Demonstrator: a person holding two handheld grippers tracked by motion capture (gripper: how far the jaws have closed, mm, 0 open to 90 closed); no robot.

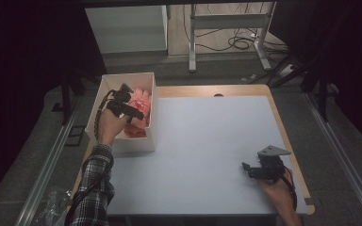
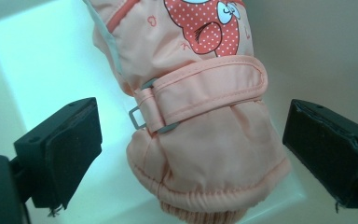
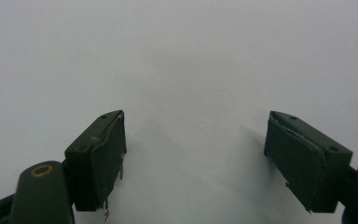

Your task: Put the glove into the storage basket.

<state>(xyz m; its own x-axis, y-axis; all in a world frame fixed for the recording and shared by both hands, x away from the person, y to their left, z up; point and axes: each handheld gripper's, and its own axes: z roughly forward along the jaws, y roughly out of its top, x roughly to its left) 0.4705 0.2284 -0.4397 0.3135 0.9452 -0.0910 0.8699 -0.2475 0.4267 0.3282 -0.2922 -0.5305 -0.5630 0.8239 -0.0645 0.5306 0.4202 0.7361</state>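
Note:
A peach-pink child's mitten (image 2: 205, 140) with a wrist strap, a grey buckle and a red dotted picture lies in a white box (image 1: 122, 79) at the table's far left. In the high view the mitten (image 1: 141, 96) shows pink inside the box, with more pink fabric under it. My left gripper (image 1: 134, 106) hovers over the box. In the left gripper view my left gripper (image 2: 191, 135) stands open, jaws wide on either side of the mitten's cuff without touching it. My right gripper (image 1: 246, 169) rests near the table's front right, open (image 3: 196, 149), with bare white surface between its jaws.
A white mat (image 1: 207, 141) covers the wooden table. Beyond the far edge stand a metal frame (image 1: 193, 42) and cables (image 1: 240, 42) on the floor. A crumpled plastic bag (image 1: 52, 202) lies on the floor at the front left.

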